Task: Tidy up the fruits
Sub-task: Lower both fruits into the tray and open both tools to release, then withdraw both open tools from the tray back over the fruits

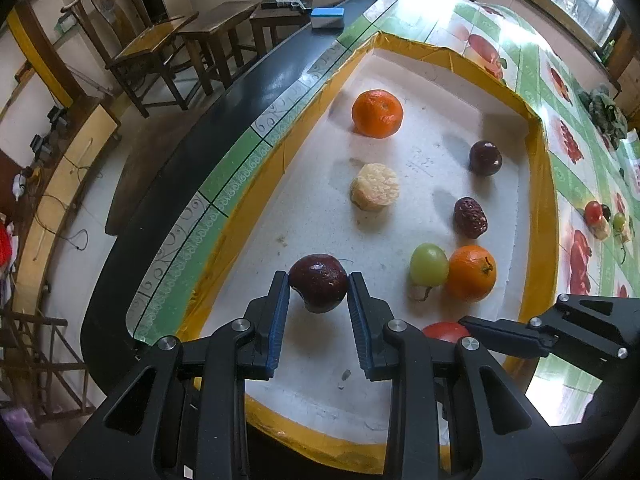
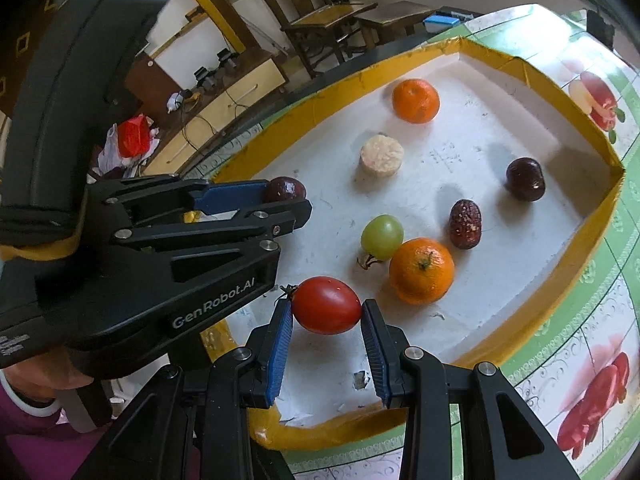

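Observation:
A white foam tray with a yellow taped rim (image 1: 538, 208) (image 2: 600, 216) lies on the table. My left gripper (image 1: 318, 276) is shut on a dark purple fruit (image 1: 318, 288) (image 2: 285, 189) just above the tray's near left part. To its right, my right gripper (image 2: 327, 302) is shut on a red cherry tomato (image 2: 326, 305) (image 1: 446, 330) over the tray's near edge. In the tray lie two oranges (image 1: 377, 113) (image 1: 472, 273), a green grape (image 1: 429, 265), a wrinkled red date (image 1: 471, 217), a dark round fruit (image 1: 485, 157) and a pale peeled fruit (image 1: 375, 186).
The tray sits on a green fruit-print tablecloth (image 1: 576, 184). A few small fruits (image 1: 600, 216) lie on the cloth to the right of the tray. Wooden chairs and stools (image 1: 192, 48) stand beyond the table's dark edge. A blue and white box (image 1: 327, 17) rests at the far end.

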Action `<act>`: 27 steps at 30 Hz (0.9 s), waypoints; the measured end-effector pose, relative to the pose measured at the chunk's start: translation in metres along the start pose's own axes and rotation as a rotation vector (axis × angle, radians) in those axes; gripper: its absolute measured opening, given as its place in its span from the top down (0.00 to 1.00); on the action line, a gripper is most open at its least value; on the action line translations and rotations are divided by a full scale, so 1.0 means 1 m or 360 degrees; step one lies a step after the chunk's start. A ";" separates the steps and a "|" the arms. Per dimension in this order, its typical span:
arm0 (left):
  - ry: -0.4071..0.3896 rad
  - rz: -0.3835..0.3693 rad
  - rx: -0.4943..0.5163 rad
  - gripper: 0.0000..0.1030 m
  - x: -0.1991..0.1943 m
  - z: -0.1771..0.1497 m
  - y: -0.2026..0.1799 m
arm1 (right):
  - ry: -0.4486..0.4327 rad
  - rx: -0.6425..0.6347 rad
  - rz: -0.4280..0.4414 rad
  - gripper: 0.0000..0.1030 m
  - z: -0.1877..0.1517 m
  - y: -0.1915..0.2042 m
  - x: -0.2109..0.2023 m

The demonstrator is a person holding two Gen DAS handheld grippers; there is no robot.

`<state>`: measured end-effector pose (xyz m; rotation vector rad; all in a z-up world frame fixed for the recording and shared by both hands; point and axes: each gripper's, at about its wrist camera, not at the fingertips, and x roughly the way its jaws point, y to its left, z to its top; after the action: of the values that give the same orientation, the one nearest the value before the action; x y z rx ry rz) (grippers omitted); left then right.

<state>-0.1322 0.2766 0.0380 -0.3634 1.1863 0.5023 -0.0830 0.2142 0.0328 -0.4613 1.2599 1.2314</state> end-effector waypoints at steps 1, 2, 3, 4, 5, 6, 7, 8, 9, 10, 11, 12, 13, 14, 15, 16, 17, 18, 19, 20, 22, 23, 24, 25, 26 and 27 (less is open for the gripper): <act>0.0004 -0.0002 -0.0001 0.72 0.001 0.001 -0.001 | 0.0001 0.0006 -0.0011 0.67 0.001 0.000 0.002; 0.0007 -0.0003 0.0000 0.72 0.002 0.001 -0.001 | -0.0003 0.0006 -0.0023 0.67 0.002 0.000 0.004; 0.0009 0.0002 0.0003 0.72 0.003 0.001 -0.002 | -0.0017 -0.0002 -0.0042 0.67 0.003 0.000 0.004; 0.0010 0.0006 0.0006 0.72 0.003 0.001 -0.002 | -0.0024 -0.0002 -0.0050 0.67 0.006 0.000 0.006; 0.0012 0.0010 0.0009 0.72 0.004 0.001 -0.003 | -0.0028 0.0003 -0.0056 0.67 0.007 -0.002 0.006; 0.0017 0.0009 0.0005 0.72 0.005 0.002 -0.003 | -0.0028 0.0004 -0.0064 0.67 0.008 -0.003 0.007; 0.0023 0.0008 -0.0001 0.72 0.006 0.001 -0.003 | -0.0027 -0.0002 -0.0073 0.67 0.009 -0.002 0.008; 0.0031 0.0006 -0.0006 0.72 0.007 0.002 -0.003 | -0.0028 -0.0004 -0.0072 0.67 0.010 -0.002 0.008; 0.0038 -0.0003 -0.0013 0.72 0.008 0.002 -0.003 | -0.0027 -0.0002 -0.0072 0.67 0.010 -0.003 0.009; 0.0043 -0.0009 -0.0017 0.71 0.008 0.003 -0.003 | -0.0028 -0.0001 -0.0072 0.66 0.011 -0.002 0.009; 0.0047 -0.0010 -0.0018 0.71 0.009 0.003 -0.004 | -0.0029 0.0001 -0.0068 0.65 0.011 -0.002 0.009; 0.0047 -0.0005 -0.0018 0.71 0.009 0.003 -0.004 | -0.0032 0.0004 -0.0059 0.63 0.010 -0.001 0.009; 0.0047 0.0004 -0.0016 0.71 0.009 0.003 -0.004 | -0.0033 0.0007 -0.0048 0.63 0.010 -0.001 0.008; 0.0050 0.0011 -0.0016 0.71 0.010 0.002 -0.004 | -0.0033 0.0011 -0.0042 0.62 0.011 -0.001 0.007; 0.0057 0.0009 -0.0020 0.71 0.011 0.003 -0.003 | -0.0033 0.0013 -0.0040 0.62 0.011 -0.002 0.006; 0.0058 0.0006 -0.0024 0.71 0.011 0.002 -0.003 | -0.0038 0.0017 -0.0038 0.61 0.012 -0.002 0.005; 0.0058 0.0003 -0.0028 0.71 0.011 0.002 -0.003 | -0.0041 0.0019 -0.0034 0.61 0.004 -0.006 0.000; 0.0061 0.0003 -0.0032 0.69 0.011 0.002 -0.002 | -0.0041 0.0022 -0.0030 0.61 0.004 -0.006 -0.001; 0.0062 0.0003 -0.0033 0.63 0.011 0.002 -0.002 | -0.0037 0.0021 -0.0027 0.61 0.002 -0.007 -0.004; 0.0058 -0.0001 -0.0037 0.59 0.010 0.002 -0.001 | -0.0037 0.0018 -0.0026 0.61 0.001 -0.008 -0.006; 0.0036 -0.0018 -0.0051 0.46 0.006 0.003 0.000 | -0.0055 0.0012 -0.0031 0.61 0.000 -0.007 -0.011; 0.0025 -0.0021 -0.0056 0.46 0.004 0.004 0.000 | -0.0066 0.0010 -0.0031 0.61 0.000 -0.007 -0.014; 0.0019 -0.0020 -0.0057 0.46 0.002 0.005 0.000 | -0.0081 0.0007 -0.0031 0.61 0.000 -0.007 -0.018; 0.0011 -0.0016 -0.0054 0.46 0.000 0.007 0.001 | -0.0093 0.0005 -0.0036 0.61 -0.001 -0.005 -0.018; 0.0004 -0.0012 -0.0052 0.46 -0.002 0.008 0.001 | -0.0103 0.0003 -0.0045 0.61 0.000 -0.005 -0.021; -0.0003 -0.0006 -0.0054 0.46 -0.004 0.009 0.001 | -0.0110 0.0004 -0.0054 0.61 -0.001 -0.005 -0.024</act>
<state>-0.1268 0.2817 0.0445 -0.3938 1.1760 0.5201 -0.0749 0.2015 0.0518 -0.4334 1.1902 1.2072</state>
